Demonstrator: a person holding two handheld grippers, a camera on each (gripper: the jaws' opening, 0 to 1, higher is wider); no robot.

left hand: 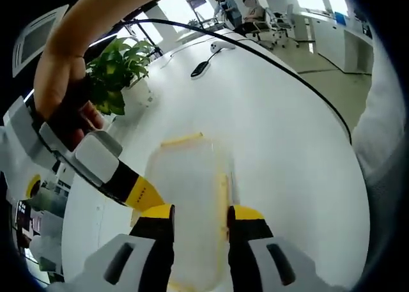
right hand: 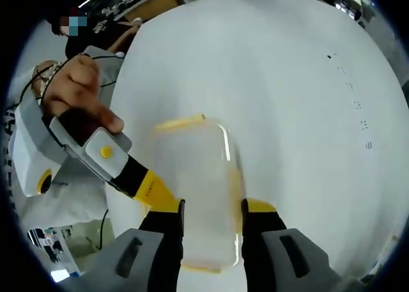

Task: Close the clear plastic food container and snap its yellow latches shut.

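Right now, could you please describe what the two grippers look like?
The left gripper and right gripper match: black jaws tipped yellow, on grey-white bodies. Seen from the other view, each has a yellow-and-black neck and a grey-white housing; the left one carries a round yellow button. A black cable trails off.

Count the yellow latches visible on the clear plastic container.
3 yellow latches, right gripper view: far end, right edge, near end. A left-edge one may be hidden.

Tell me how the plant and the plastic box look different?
The plant is green and leafy; the box is clear with yellow latches. The plant stands upright in a white pot; the box lies low and flat. Both sit on the white table.
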